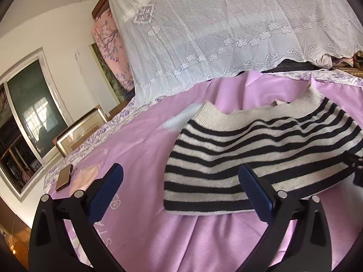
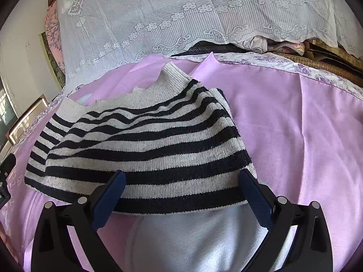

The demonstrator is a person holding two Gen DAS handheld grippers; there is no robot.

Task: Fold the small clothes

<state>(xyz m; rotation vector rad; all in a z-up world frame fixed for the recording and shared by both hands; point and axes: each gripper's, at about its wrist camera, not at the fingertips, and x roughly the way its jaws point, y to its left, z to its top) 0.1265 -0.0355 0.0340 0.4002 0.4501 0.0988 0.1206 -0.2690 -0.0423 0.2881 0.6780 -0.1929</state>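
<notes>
A small black-and-cream striped knit sweater (image 1: 261,149) lies folded on the pink bedsheet (image 1: 140,149). It also shows in the right wrist view (image 2: 145,149), with its cream ribbed hem at the far side. My left gripper (image 1: 181,176) is open and empty, hovering over the sweater's near left corner. My right gripper (image 2: 182,181) is open and empty, just above the sweater's near edge. A white garment (image 2: 192,233) lies under the sweater, sticking out toward me.
A brown phone (image 1: 64,176) lies on the sheet at the left. A tall pile covered by white lace cloth (image 1: 215,34) stands behind the sweater. A window (image 1: 29,117) and a low cabinet (image 1: 79,129) are off the bed's left edge.
</notes>
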